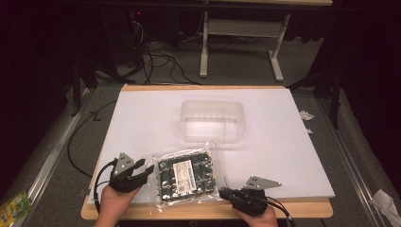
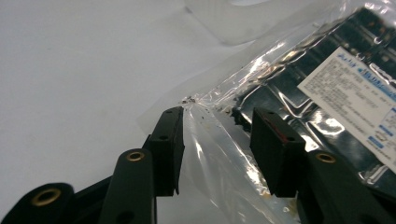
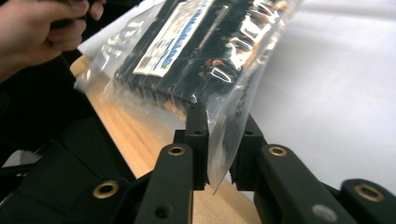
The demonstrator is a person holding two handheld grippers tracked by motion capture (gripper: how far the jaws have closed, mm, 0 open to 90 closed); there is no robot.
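A clear plastic bag (image 1: 187, 175) of dark items with a white and blue label (image 1: 183, 173) lies at the front of the white board (image 1: 142, 118). My left gripper (image 1: 147, 166) sits at the bag's left side. In the left gripper view its jaws stand open around the bag's (image 2: 303, 79) clear edge film, the left gripper (image 2: 219, 140) not pressing on it. My right gripper (image 1: 221, 191) is at the bag's front right corner. In the right gripper view the right gripper (image 3: 219, 135) is shut on the bag's (image 3: 196, 51) clear edge, which is lifted over the table's wooden edge (image 3: 135, 135).
An empty clear plastic tub (image 1: 213, 103) stands on the board behind the bag. The wooden table rim (image 1: 302, 208) runs just in front of both hands. On the floor lie cables (image 1: 161, 61), a green packet (image 1: 12, 205) and white scraps (image 1: 385, 201). A desk frame (image 1: 241, 38) stands beyond.
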